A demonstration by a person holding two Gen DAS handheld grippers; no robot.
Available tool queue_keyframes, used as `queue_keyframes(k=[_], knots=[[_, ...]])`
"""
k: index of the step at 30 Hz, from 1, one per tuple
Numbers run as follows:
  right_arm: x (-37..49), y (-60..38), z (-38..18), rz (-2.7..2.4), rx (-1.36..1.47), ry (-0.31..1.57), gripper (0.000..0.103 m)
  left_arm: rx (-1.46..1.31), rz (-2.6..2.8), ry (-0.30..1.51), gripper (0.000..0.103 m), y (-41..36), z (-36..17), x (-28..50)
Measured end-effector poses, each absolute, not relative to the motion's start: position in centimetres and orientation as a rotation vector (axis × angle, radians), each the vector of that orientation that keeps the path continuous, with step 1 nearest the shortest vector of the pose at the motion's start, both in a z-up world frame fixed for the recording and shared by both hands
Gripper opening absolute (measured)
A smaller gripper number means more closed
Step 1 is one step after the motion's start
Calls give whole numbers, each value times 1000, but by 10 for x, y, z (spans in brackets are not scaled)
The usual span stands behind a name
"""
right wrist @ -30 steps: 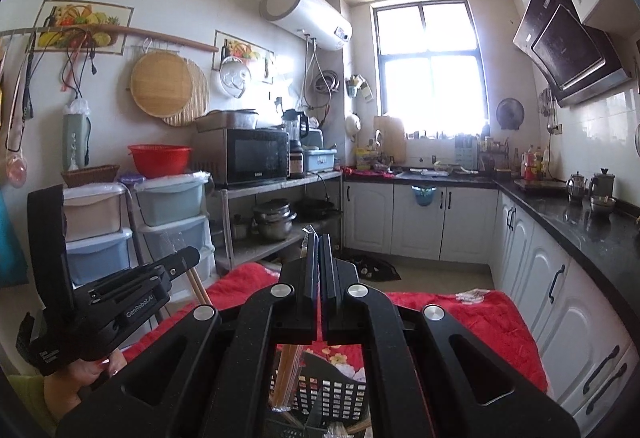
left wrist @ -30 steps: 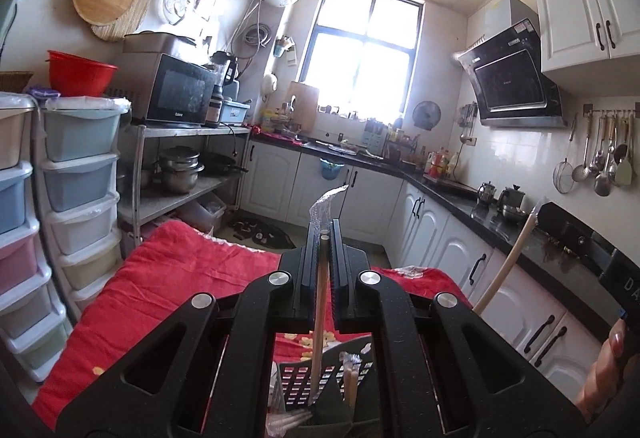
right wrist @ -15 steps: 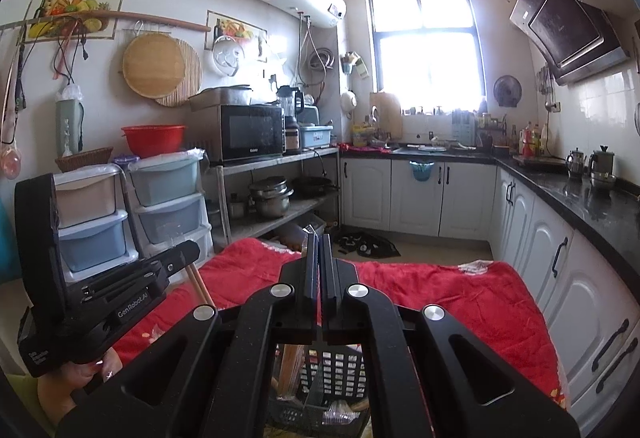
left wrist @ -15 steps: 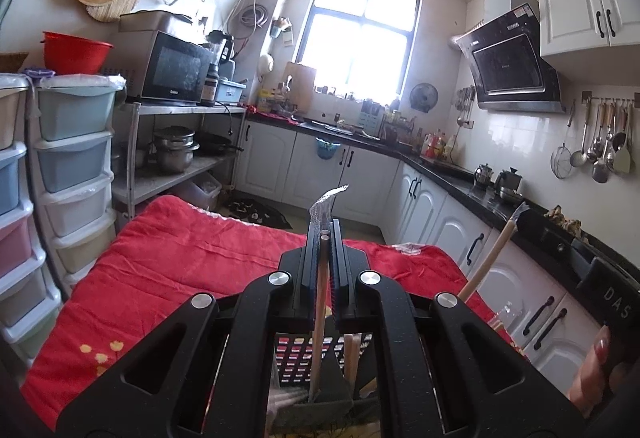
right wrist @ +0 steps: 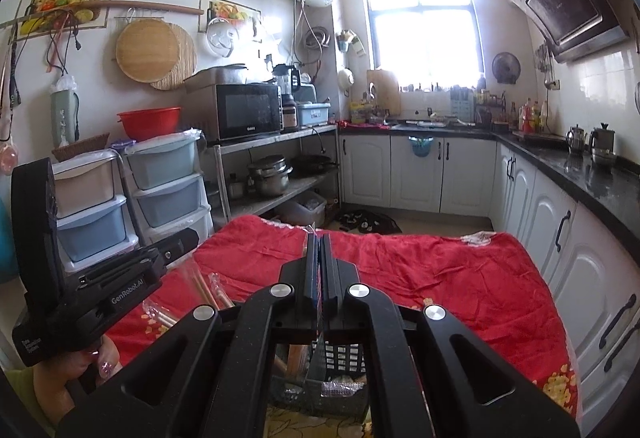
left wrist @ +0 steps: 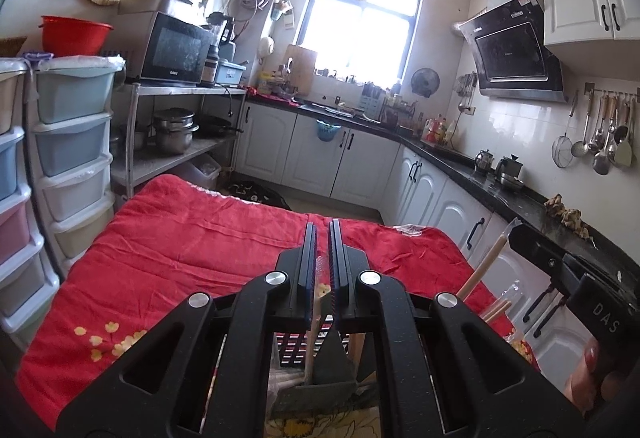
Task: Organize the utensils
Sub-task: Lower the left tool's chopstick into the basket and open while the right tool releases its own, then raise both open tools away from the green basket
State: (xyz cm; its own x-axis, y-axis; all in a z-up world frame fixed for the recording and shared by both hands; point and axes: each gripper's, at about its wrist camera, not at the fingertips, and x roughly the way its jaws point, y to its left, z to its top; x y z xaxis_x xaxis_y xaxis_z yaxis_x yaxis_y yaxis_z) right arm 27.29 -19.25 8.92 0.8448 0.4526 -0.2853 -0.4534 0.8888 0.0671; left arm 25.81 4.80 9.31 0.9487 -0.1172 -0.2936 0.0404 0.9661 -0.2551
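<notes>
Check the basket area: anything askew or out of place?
Yes. Wrapped chopsticks lie loose on the red cloth left of the black basket, not inside it. In the basket, wooden handles stand tilted, and one stick leans out to the right. No spill or damage shows.

Matt black plastic tool [left wrist: 322, 238], rumpled red cloth [left wrist: 192, 246] (soft) — glossy dark countertop [right wrist: 592, 186]

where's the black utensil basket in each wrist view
Left wrist: the black utensil basket sits bottom centre, seen through the gripper's frame, below the left gripper.
Right wrist: the basket is again bottom centre, under the right gripper.
Shared landmark: the red bowl on the drawer stack, left in both.
</notes>
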Motion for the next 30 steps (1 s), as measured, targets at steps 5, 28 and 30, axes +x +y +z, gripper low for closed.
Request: queue_keyframes(k=[5, 28, 30], knots=[[272, -196, 85, 479, 4, 316, 14, -254, -73, 322, 19, 52, 90, 255], [245, -222, 85, 480, 32, 345, 46, -321, -123, 317, 67, 56, 97, 224], [241, -224, 84, 481, 39, 346, 48, -323, -129, 313, 74, 57, 98, 219]])
